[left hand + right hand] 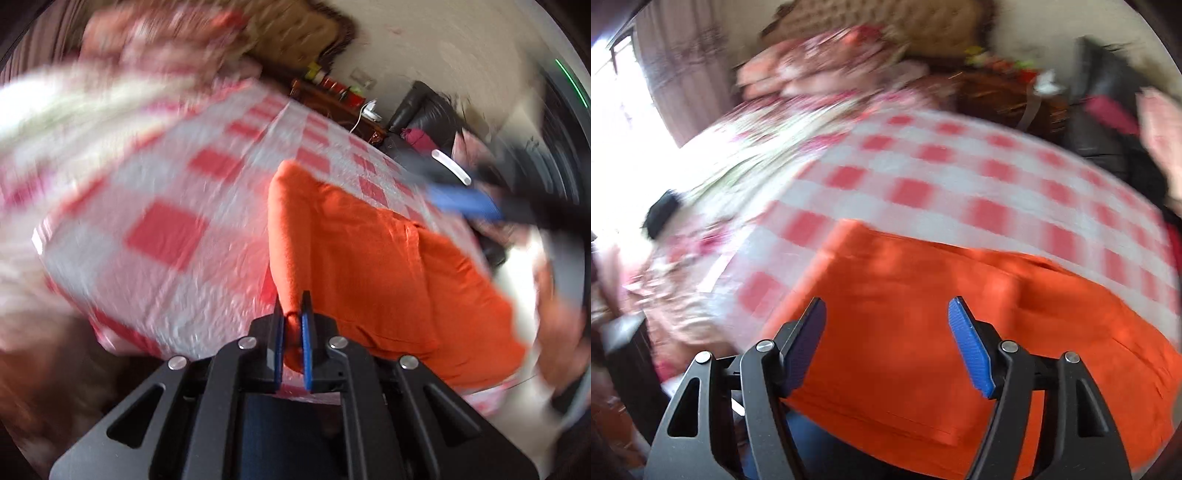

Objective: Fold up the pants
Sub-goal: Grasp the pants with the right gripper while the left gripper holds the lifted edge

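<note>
Orange pants (pixel 923 295) lie spread on a table (pixel 923 166) covered in a red-and-white checked cloth. The left gripper (pixel 293 325) is pressed together, pinching a raised fold at the near edge of the pants. The right gripper (pixel 886 332) hangs above the orange cloth with its jaws spread, nothing between them. Both views are blurred.

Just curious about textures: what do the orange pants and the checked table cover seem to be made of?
Orange pants: soft matte woven cloth, probably cotton; they crease and bunch where pinched. Checked table cover: likely glossy plastic or plastic-coated cloth, judging by its crinkled sheen, though blur leaves that uncertain.
</note>
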Demonstrator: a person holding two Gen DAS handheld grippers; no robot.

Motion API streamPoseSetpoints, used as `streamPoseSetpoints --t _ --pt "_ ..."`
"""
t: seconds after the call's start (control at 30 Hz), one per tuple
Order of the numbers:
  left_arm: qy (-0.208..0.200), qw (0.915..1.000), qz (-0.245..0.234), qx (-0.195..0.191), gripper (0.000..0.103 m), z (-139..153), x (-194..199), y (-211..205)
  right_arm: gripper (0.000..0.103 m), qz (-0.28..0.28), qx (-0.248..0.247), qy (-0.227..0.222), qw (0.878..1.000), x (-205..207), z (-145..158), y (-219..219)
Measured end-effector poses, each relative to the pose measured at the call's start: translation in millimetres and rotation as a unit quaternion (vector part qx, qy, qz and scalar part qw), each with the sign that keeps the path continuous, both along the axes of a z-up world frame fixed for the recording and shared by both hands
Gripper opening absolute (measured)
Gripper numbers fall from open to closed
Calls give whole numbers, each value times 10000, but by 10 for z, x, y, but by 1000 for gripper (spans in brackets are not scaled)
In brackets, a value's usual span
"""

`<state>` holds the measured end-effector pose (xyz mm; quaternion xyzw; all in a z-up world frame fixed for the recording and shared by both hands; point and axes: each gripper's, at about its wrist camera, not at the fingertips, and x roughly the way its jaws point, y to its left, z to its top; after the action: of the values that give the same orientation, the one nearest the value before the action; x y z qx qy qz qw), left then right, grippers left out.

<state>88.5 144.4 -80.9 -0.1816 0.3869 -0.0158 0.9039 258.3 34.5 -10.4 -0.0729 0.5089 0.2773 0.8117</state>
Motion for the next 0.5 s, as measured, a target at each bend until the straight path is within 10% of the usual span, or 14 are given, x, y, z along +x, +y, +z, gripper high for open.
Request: streamPoseSetpoints --t 0.2,0.5 --pt "-498 9825 -227 1780 7 160 -79 -575 67 610 -704 571 9940 325 -185 635" --pt "-888 9671 -477 2335 7 267 -76 -809 54 838 -1512 643 9828 413 -535 835"
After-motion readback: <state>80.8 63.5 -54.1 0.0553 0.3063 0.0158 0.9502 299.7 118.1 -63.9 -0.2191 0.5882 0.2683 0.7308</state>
